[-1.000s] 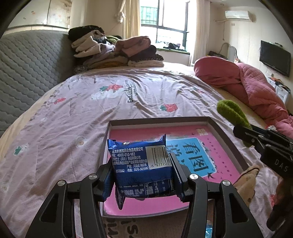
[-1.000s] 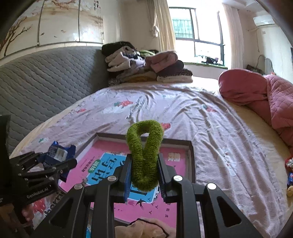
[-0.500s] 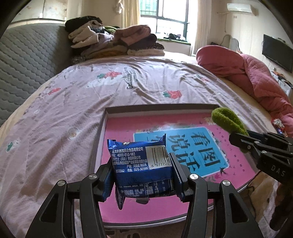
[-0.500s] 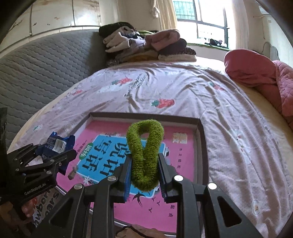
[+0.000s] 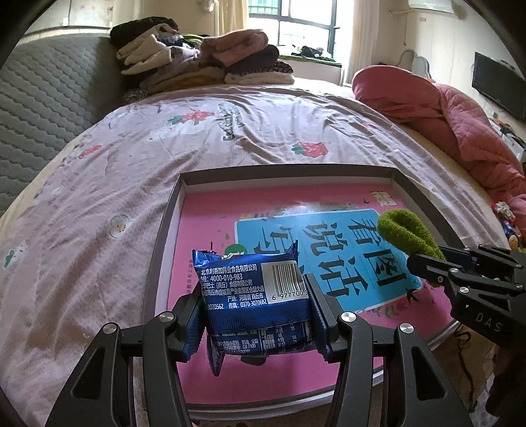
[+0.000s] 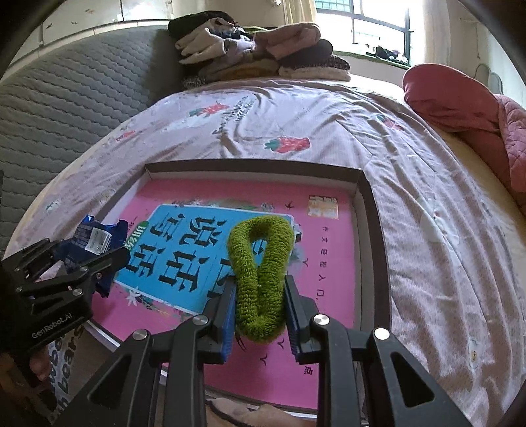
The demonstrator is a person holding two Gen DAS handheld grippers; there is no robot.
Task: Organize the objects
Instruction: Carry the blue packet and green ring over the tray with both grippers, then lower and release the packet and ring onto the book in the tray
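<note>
Left gripper (image 5: 256, 315) is clamping a blue foil snack packet (image 5: 254, 295); right gripper (image 6: 259, 308) is pinching a fuzzy green fabric loop (image 6: 259, 272); both are hanging over the shallow dark-rimmed box (image 5: 164, 230) with the pink book (image 5: 328, 345); placing step; next, lowering and releasing inside; only the right view is showing a hand beneath the left gripper.

The room is a bedroom in daylight. A wide bed (image 5: 246, 138) has a pale pink sheet with a strawberry print. A grey quilted headboard (image 5: 42, 108) stands at its left. Folded clothes (image 5: 203, 62) are piled at the far end, below a bright window (image 5: 292, 16). A pink quilt (image 5: 443, 108) lies at the right, near a dark television (image 5: 499, 85) on the pale wall.
</note>
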